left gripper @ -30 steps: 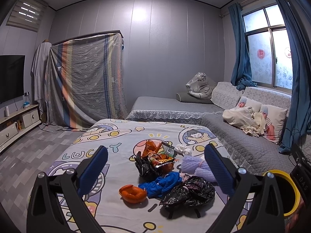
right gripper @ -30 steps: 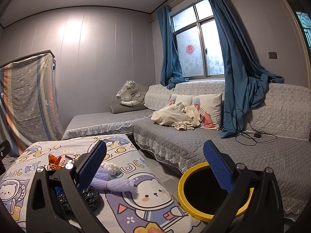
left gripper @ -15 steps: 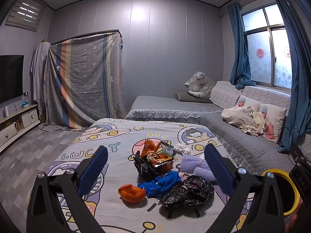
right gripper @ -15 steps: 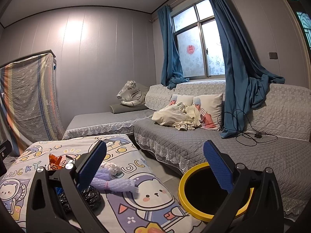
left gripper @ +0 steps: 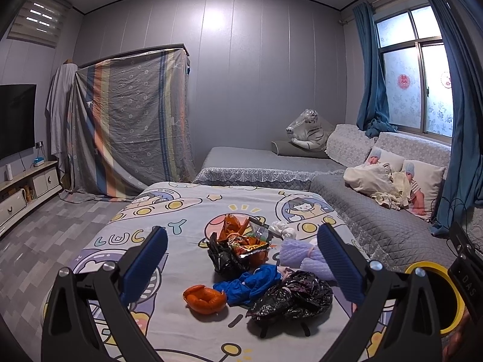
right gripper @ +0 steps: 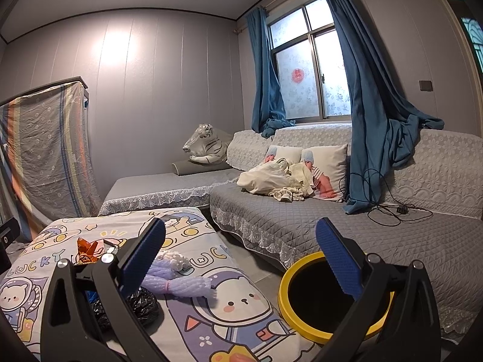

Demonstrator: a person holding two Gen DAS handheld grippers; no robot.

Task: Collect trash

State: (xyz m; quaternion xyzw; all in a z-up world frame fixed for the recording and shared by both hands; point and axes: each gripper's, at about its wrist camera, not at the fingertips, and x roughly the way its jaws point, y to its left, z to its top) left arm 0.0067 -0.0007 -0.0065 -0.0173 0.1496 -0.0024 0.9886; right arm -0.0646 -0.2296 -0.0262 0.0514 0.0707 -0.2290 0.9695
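A heap of trash lies on the cartoon-print table cloth (left gripper: 169,211): orange peel (left gripper: 204,298), a blue wrapper (left gripper: 250,282), a crumpled black bag (left gripper: 291,295), snack wrappers on another black bag (left gripper: 238,244), purple foam netting (left gripper: 302,255) and white tissue (left gripper: 279,227). My left gripper (left gripper: 241,267) is open and empty, above the table's near side, facing the heap. My right gripper (right gripper: 240,264) is open and empty, between the table's right edge and a yellow-rimmed bin (right gripper: 302,313). The foam netting (right gripper: 178,283) and black bag (right gripper: 142,301) also show in the right wrist view.
The yellow-rimmed bin (left gripper: 452,310) stands on the floor right of the table. A grey corner sofa (right gripper: 362,229) with pillows, a blanket and a cable runs behind it. A TV stand (left gripper: 27,187) is at far left, with tiled floor between.
Both grippers stay open and empty. The left view has shifted very slightly; the trash has not moved.
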